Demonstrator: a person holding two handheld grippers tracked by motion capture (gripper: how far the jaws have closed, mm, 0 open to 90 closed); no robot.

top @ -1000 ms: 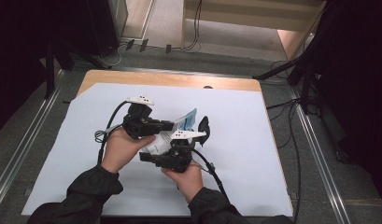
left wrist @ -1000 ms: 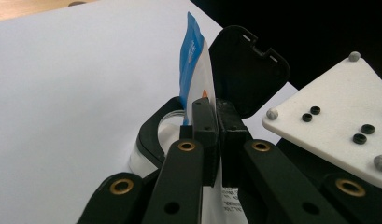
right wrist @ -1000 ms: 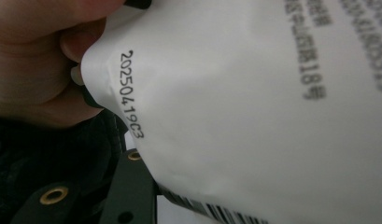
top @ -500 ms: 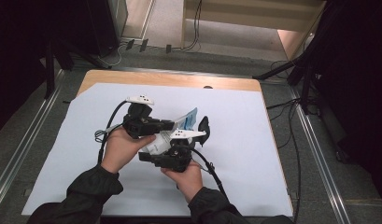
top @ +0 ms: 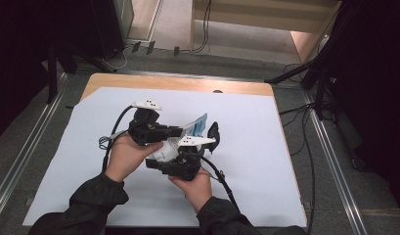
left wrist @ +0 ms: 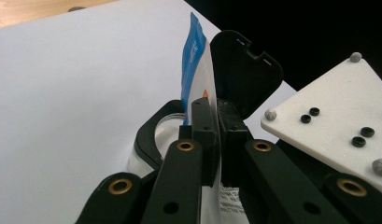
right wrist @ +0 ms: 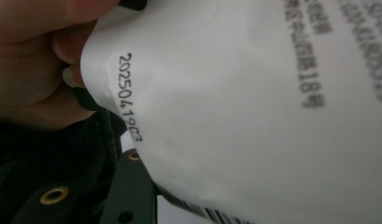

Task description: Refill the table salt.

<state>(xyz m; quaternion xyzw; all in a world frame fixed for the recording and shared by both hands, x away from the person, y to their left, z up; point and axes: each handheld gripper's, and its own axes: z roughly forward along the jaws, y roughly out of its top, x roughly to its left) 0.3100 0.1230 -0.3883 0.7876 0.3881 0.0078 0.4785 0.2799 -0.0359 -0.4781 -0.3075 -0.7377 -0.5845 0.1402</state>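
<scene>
Left claw (left wrist: 215,140) clamps the white plastic pouch with the blue top (left wrist: 194,70); right claw (top: 180,164), jaws just closing in, part open, crowds the pouch's lower end.

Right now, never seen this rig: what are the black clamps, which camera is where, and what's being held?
No robot arm here: a person holds a hand-operated gripper in each hand. The high view looks down on the table's white sheet; the left gripper shows at its left, the right gripper nearer the middle. The other two cameras ride on the grippers themselves. In the left gripper view, the fingers are shut on a white pouch with a blue top edge. Beside it stands a clear jar with a black flip lid, open. The right gripper view is so close to the pouch that it shows printed text and a date code; its grip can't be judged.
</scene>
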